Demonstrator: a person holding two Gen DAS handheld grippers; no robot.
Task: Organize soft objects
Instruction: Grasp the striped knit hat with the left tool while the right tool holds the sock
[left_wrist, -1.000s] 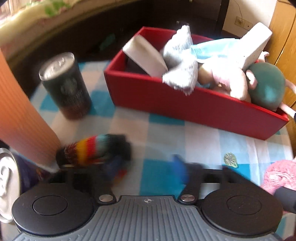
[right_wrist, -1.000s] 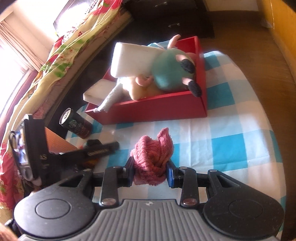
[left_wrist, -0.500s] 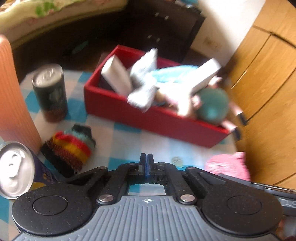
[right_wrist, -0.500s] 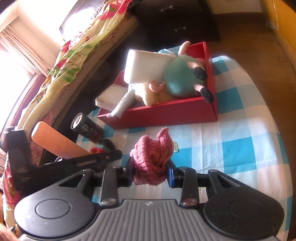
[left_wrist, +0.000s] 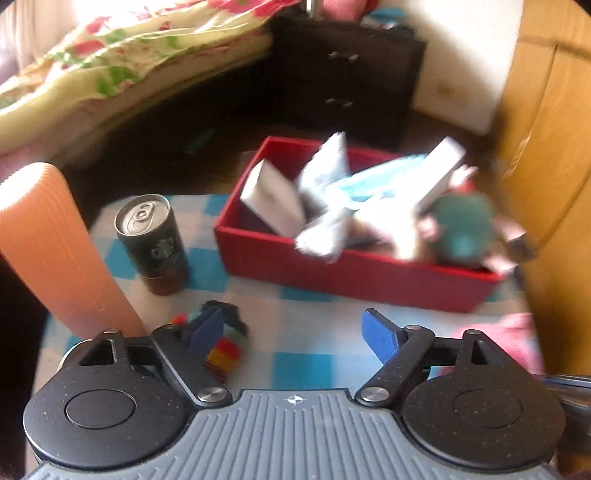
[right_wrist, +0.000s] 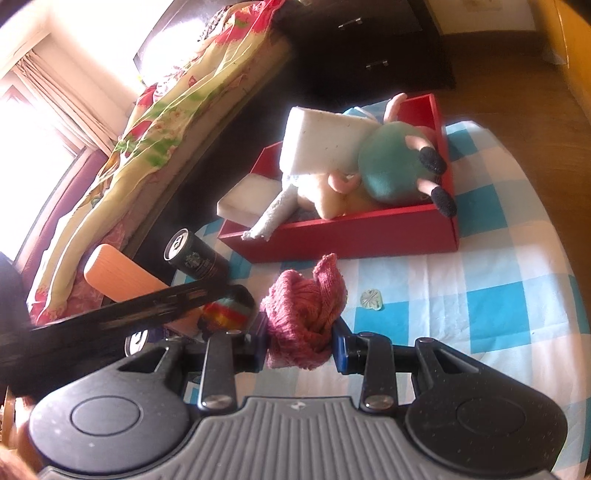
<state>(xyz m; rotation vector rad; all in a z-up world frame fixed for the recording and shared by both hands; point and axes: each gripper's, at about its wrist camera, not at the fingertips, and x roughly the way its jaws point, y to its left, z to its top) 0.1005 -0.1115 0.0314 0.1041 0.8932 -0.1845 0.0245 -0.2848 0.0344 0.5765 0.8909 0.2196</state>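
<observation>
A red box (left_wrist: 354, 275) (right_wrist: 369, 230) at the back of the checked table holds white foam blocks (right_wrist: 325, 147), a grey sock and a green plush toy (right_wrist: 391, 166). My left gripper (left_wrist: 291, 332) hangs above the cloth with its jaws opening and nothing between them. A striped rainbow sock (left_wrist: 223, 350) (right_wrist: 225, 314) lies just behind its left finger (left_wrist: 205, 330). My right gripper (right_wrist: 301, 341) is shut on a balled pink knitted sock (right_wrist: 304, 314), which also shows at the right edge of the left wrist view (left_wrist: 517, 339).
A dark drink can (left_wrist: 153, 240) (right_wrist: 195, 254) stands left of the box, beside an orange ribbed block (left_wrist: 55, 251). A second can (right_wrist: 136, 338) peeks out near the front left. A small green token (right_wrist: 371, 299) lies on the cloth. A bed and a dark dresser stand beyond the table.
My left gripper let go of the striped sock, shut, rose and has swung wide open. The striped sock rests on the cloth. The right gripper keeps its hold on the pink sock.
</observation>
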